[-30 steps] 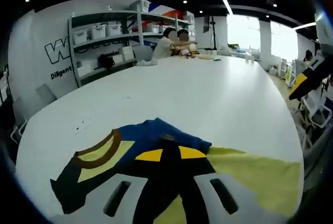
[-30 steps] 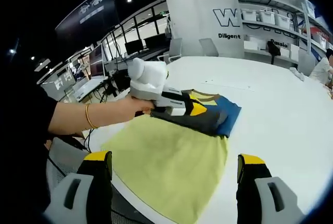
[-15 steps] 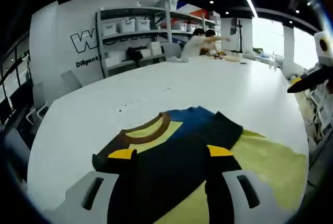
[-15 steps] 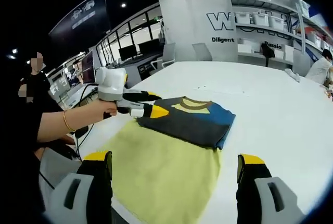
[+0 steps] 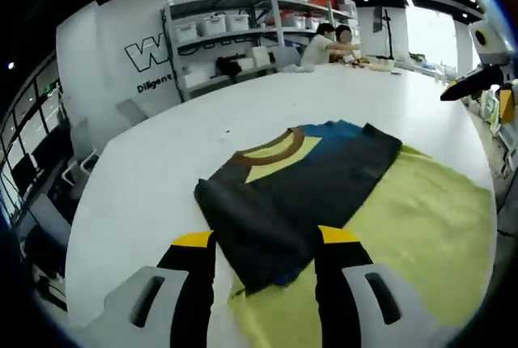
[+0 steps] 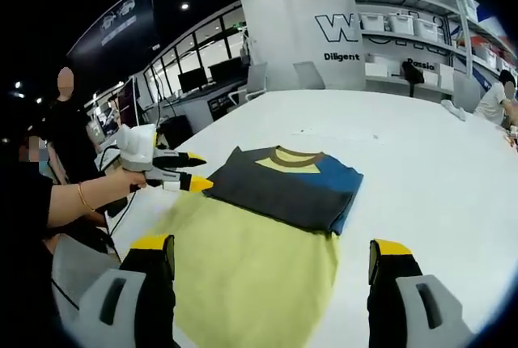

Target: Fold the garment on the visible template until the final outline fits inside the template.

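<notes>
Lying on the big white bench (image 6: 437, 162): yellow-green template (image 6: 251, 259) w/ folded garment (image 6: 283, 188) on its far part, dark grey/blue w/ brown collar and yellow patch, far edge of garment reaching past template onto bench. Shelves (image 5: 235, 36) w/ bins at the wall, people seated at bench far end. Left gripper (image 6: 194, 171) held by a hand (image 6: 121, 184) just beside garment's edge, fingers apart, nothing between. Right gripper (image 6: 271, 255) near side over template, fingers wide apart, empty.
</notes>
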